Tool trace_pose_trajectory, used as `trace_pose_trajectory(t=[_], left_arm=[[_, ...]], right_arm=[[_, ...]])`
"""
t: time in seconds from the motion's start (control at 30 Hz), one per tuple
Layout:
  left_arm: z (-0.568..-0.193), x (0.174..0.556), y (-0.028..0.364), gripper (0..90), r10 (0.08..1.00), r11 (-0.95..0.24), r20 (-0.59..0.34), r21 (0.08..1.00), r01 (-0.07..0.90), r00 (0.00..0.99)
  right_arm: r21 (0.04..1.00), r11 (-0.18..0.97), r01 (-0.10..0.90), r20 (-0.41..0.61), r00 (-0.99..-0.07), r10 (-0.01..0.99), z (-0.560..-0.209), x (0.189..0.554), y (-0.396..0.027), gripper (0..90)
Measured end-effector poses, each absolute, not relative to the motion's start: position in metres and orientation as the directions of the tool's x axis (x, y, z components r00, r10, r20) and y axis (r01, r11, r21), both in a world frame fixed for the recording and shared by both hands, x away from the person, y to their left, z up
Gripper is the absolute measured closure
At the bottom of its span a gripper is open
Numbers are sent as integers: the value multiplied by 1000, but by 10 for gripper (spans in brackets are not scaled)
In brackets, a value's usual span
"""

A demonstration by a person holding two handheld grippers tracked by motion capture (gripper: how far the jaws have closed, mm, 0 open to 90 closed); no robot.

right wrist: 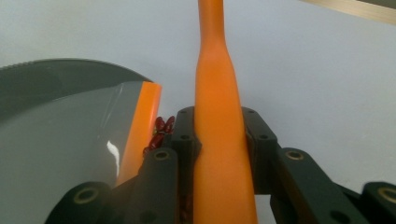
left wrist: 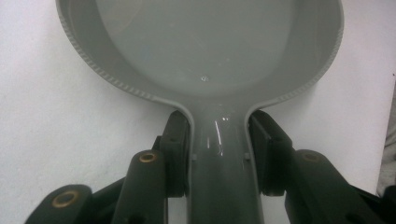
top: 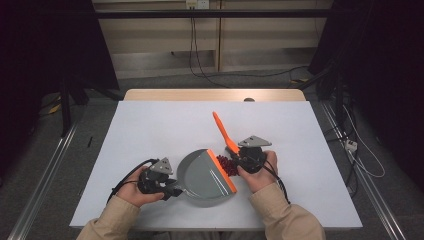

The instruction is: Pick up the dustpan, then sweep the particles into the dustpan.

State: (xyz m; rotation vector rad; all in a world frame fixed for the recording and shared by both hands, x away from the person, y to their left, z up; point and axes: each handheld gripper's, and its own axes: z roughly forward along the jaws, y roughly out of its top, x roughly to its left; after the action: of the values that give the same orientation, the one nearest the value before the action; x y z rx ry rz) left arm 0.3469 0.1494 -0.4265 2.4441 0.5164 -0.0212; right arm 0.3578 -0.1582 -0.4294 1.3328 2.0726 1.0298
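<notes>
The left gripper (top: 172, 190) pinches the handle of a grey dustpan (top: 202, 176): in the left gripper view both black pads press flat against the two sides of the narrow handle (left wrist: 223, 154), and the round pan (left wrist: 201, 46) spreads out straight ahead of the jaws, lying on the white table (top: 150, 130). The pan's inside looks bare and glossy there. Its far edge, opposite the handle, carries an orange lip (top: 221, 171).

The right gripper (top: 239, 161) is clamped on the orange handle of a small brush (top: 223, 131). In the right gripper view the handle (right wrist: 219, 116) runs up between the jaws and on past them, with the pads tight on both sides. The brush head itself is hidden under the gripper.

Just to the left of the right gripper's jaws, between them and the dustpan's orange lip (right wrist: 142, 126), lies a small heap of dark red beans (top: 225, 164) on the table. The beans touch or nearly touch the lip; I cannot tell which.
</notes>
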Motion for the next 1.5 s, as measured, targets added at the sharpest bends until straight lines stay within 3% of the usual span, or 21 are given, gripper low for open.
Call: trace_pose_trajectory(t=[1.5], left_arm=[[-428, 347, 149, 627, 374, -708, -165, 585, 396, 913]], right_arm=[[810, 171, 561, 110, -432, 895, -431, 348, -131, 706]])
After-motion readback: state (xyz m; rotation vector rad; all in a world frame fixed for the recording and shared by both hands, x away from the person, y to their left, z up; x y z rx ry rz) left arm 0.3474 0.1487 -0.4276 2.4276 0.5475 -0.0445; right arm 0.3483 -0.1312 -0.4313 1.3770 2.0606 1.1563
